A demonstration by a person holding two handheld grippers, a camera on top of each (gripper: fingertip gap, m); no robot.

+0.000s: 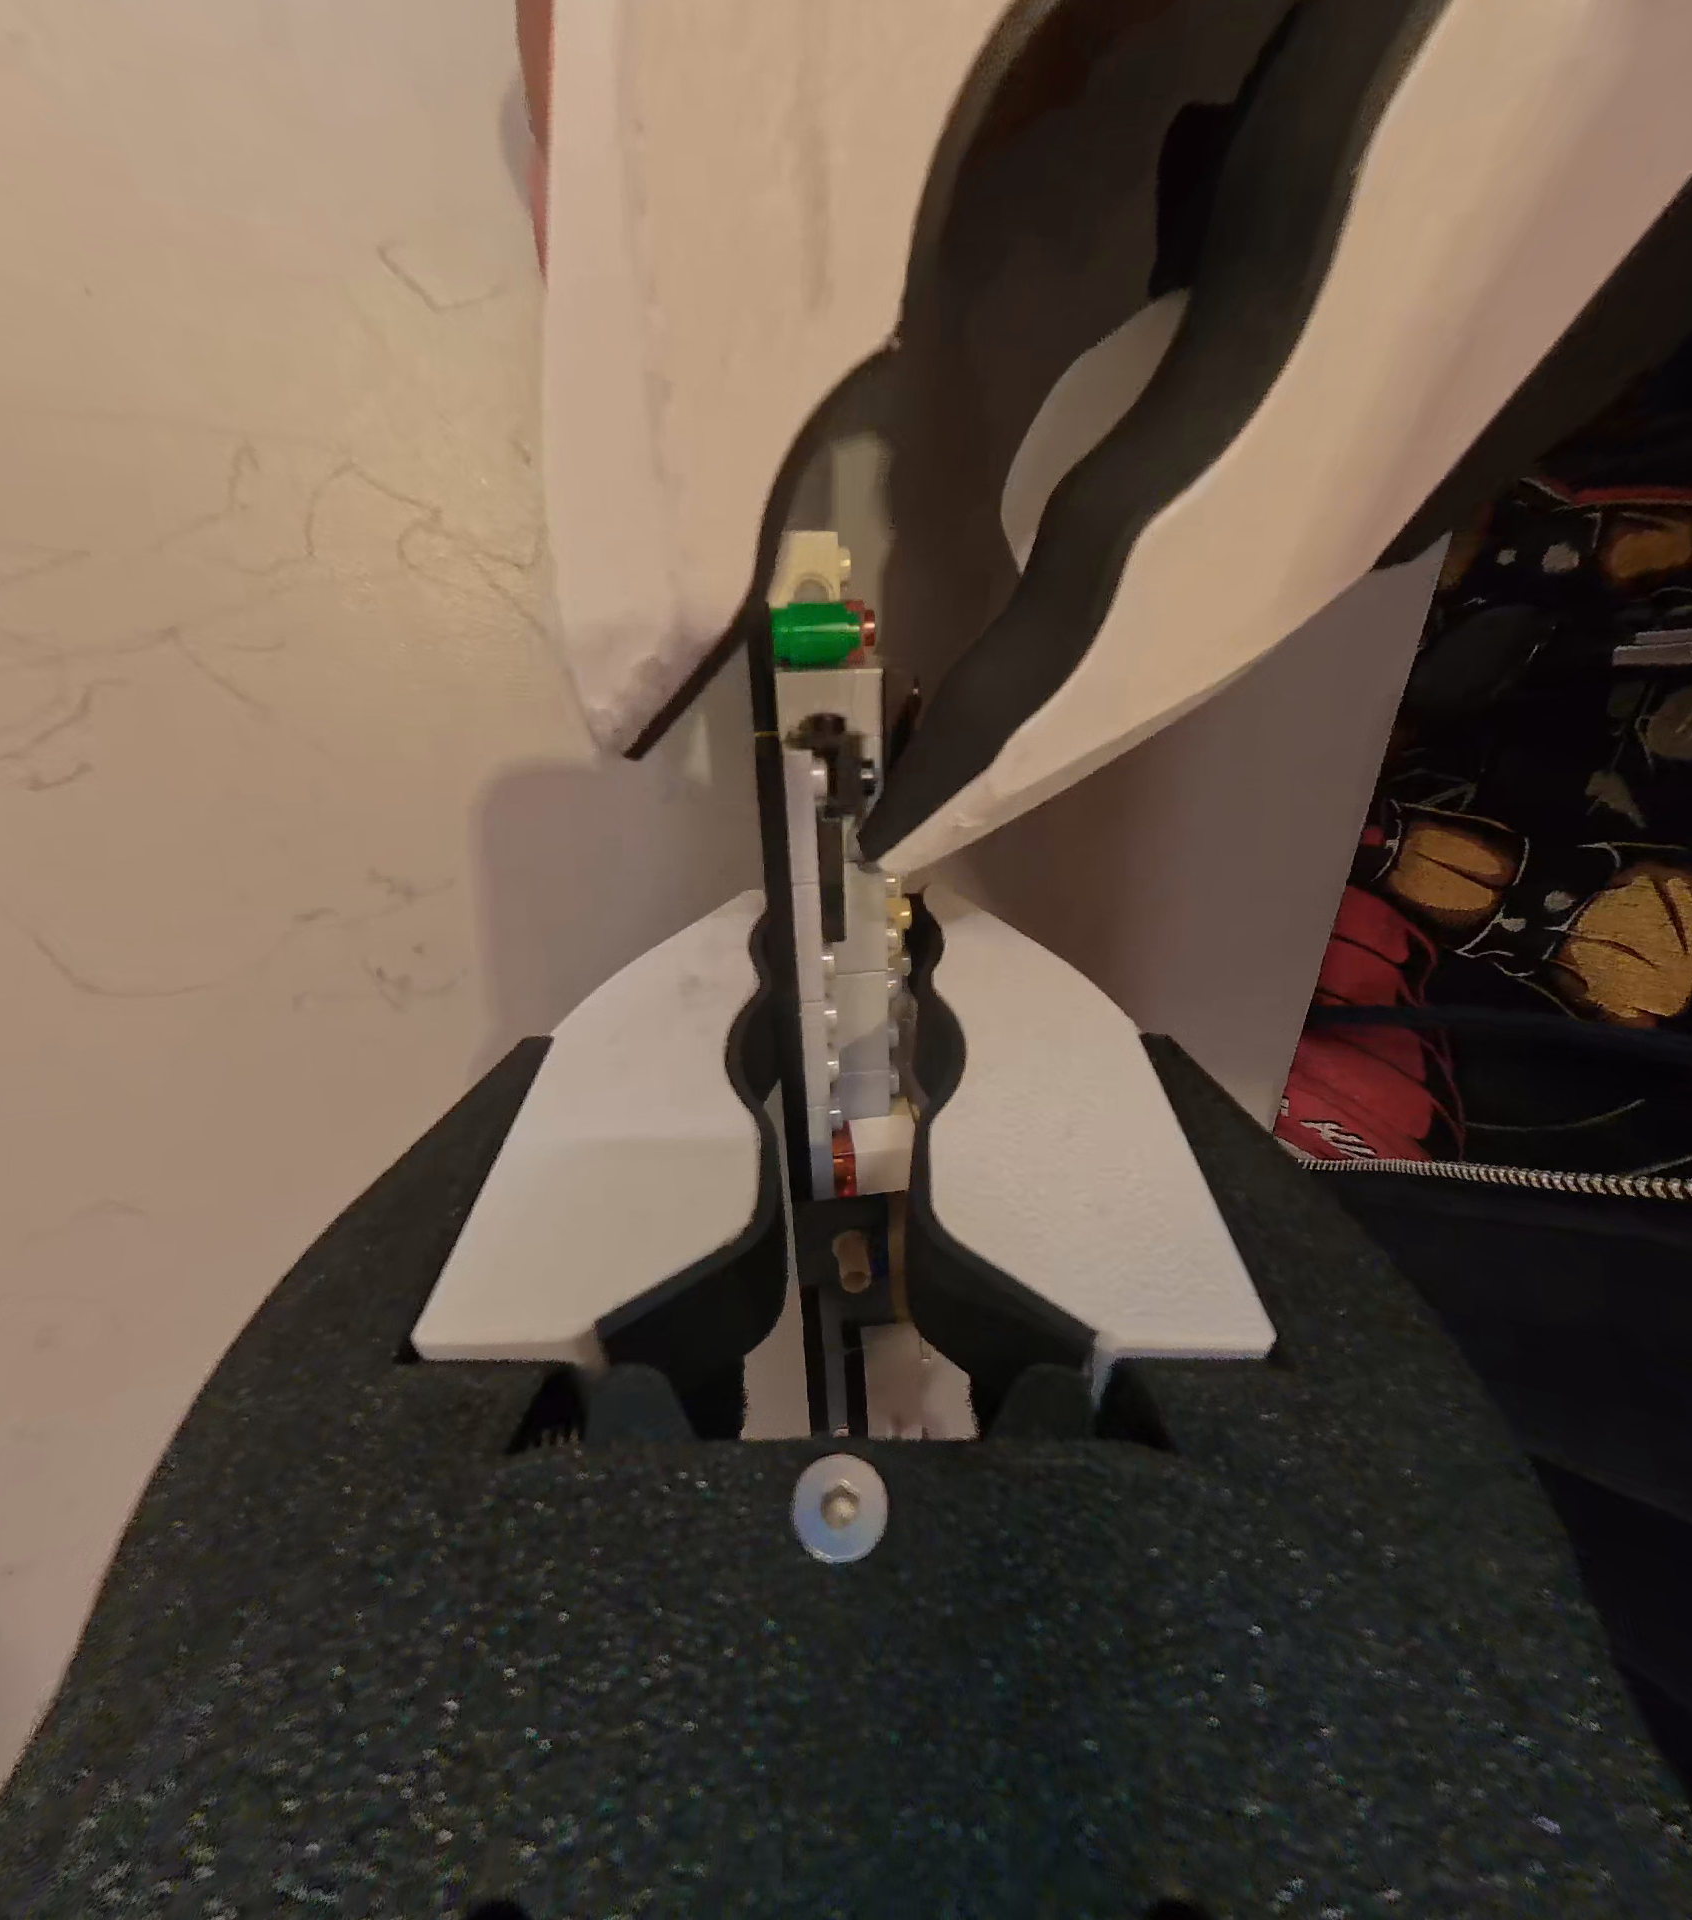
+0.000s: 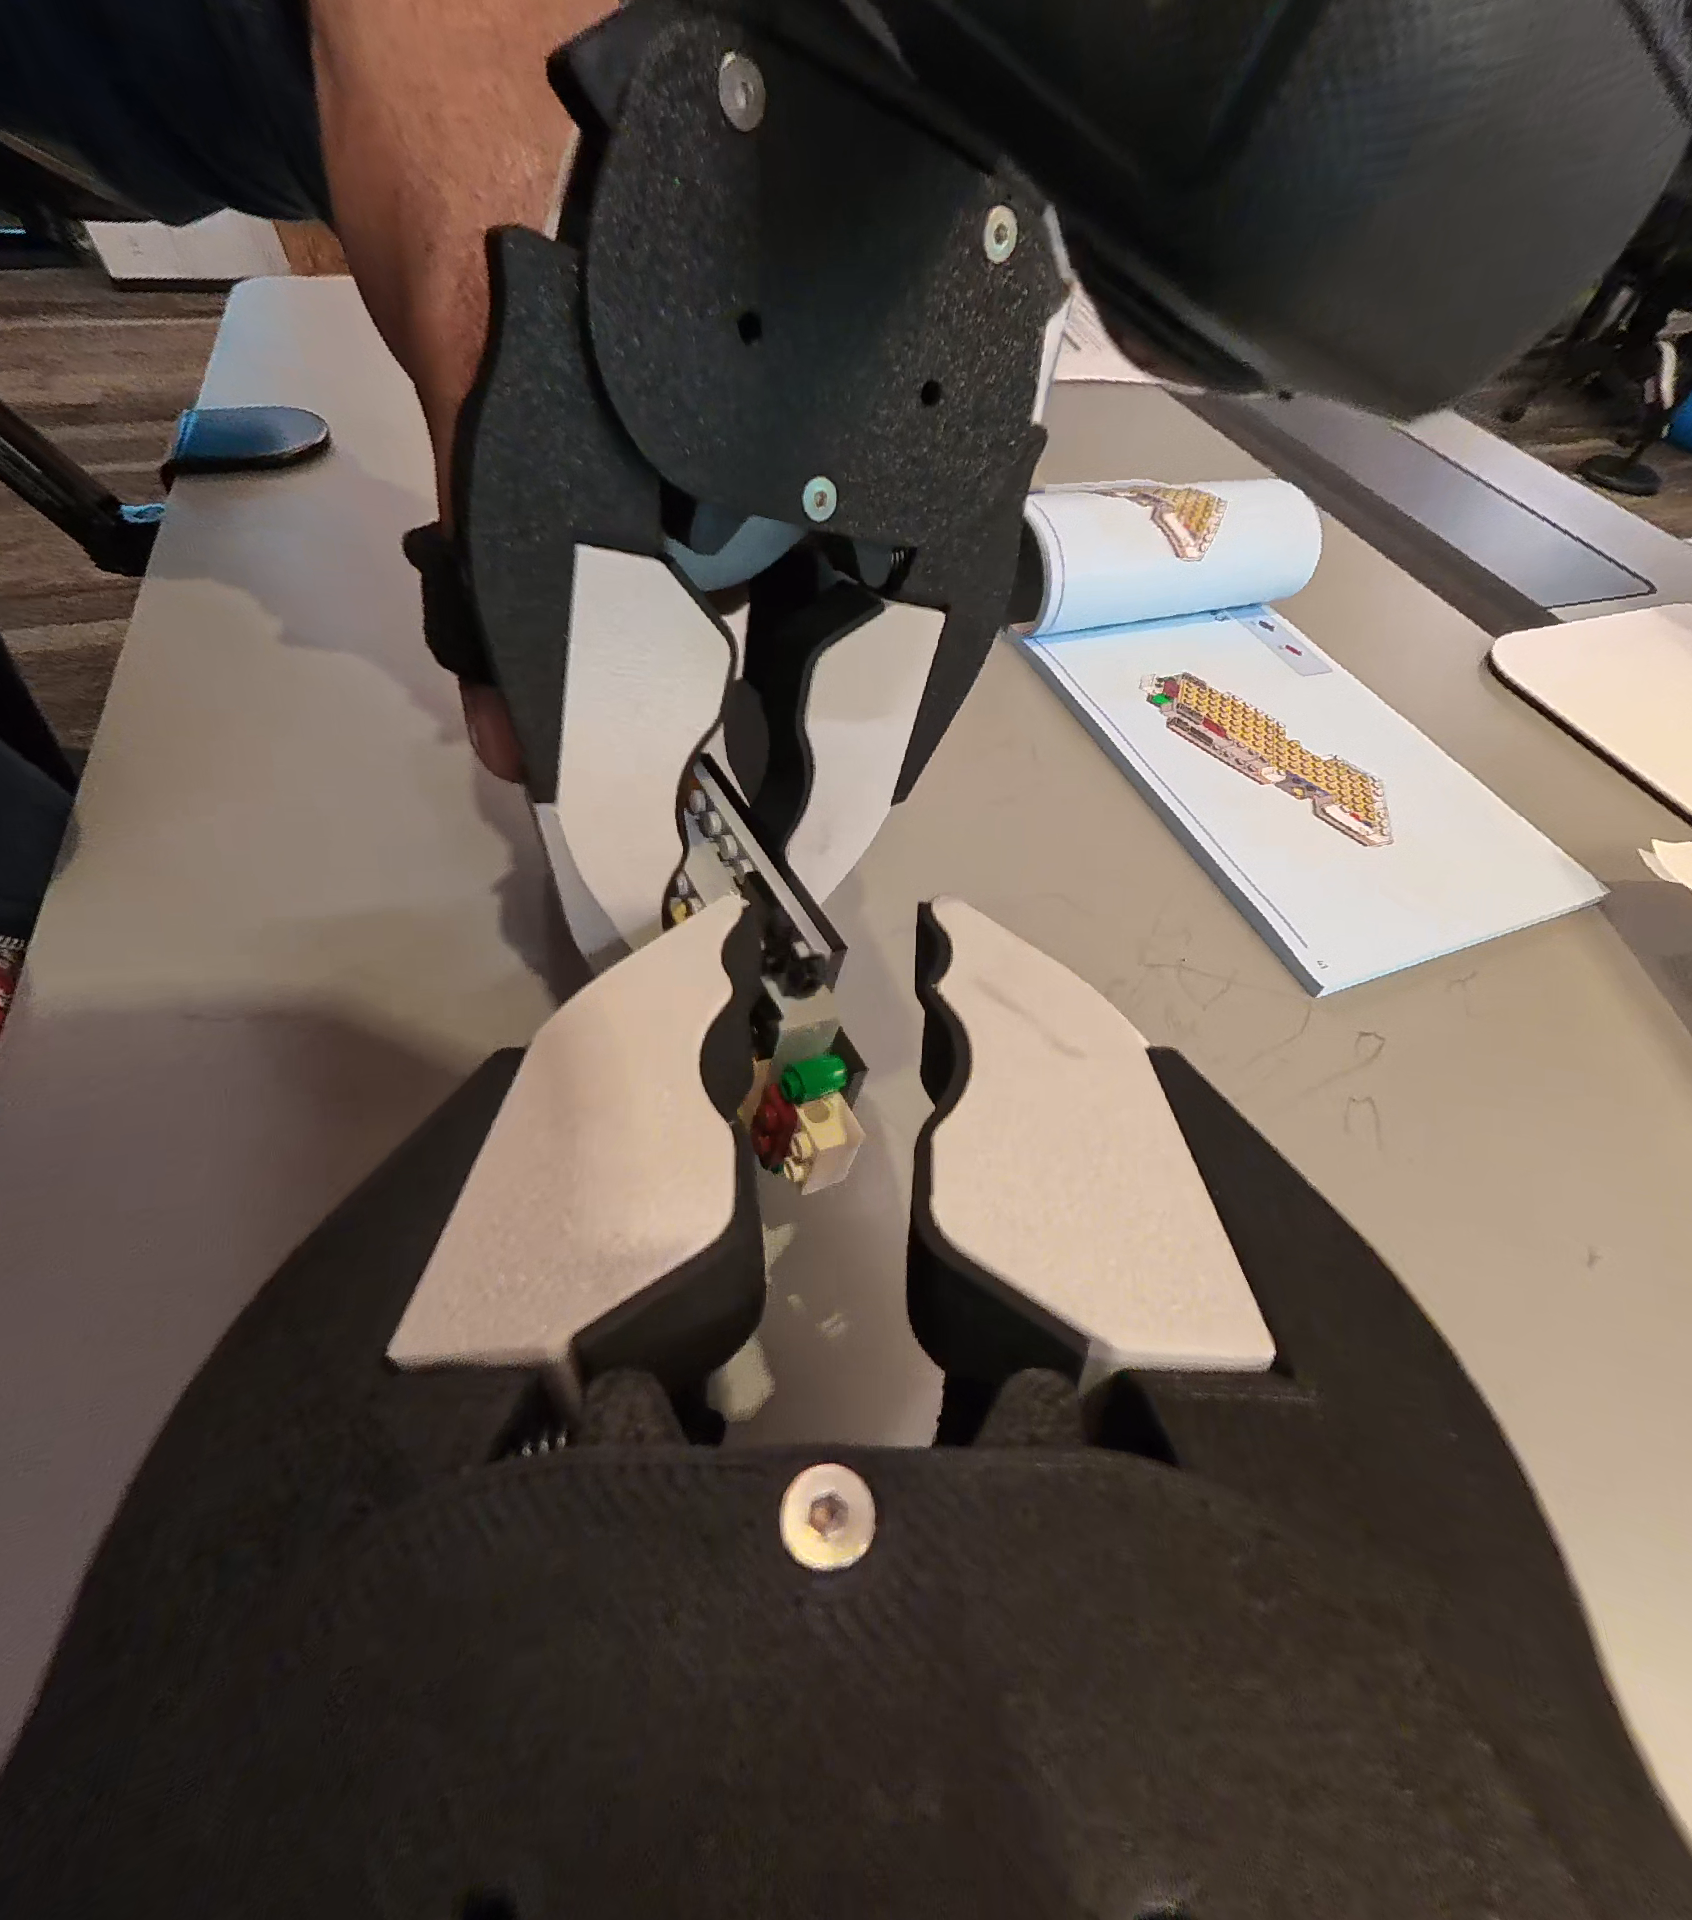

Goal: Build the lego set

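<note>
Meanwhile, a brick model hangs between two grippers

Up above a grey table, a long toy-brick model is clamped edge-on in the left gripper, whose dark wavy pads press on it from both sides: one against the thin black plate along its left face, the other against the studded grey and white bricks on its right. A green round piece and a cream brick sit at the model's far end, beyond the fingertips.

From the opposite side, the right gripper reaches around that same end with its jaws spread. Its left finger lies against the model beside the green piece, while its right finger stands clear, with bare table showing in the gap between them. It clamps nothing.

On the table just to the right lies an open instruction booklet with pale blue pages showing a drawing of a long yellow-studded model. A white mat rests at the far right edge. A person's forearm rises behind the left gripper.
</note>
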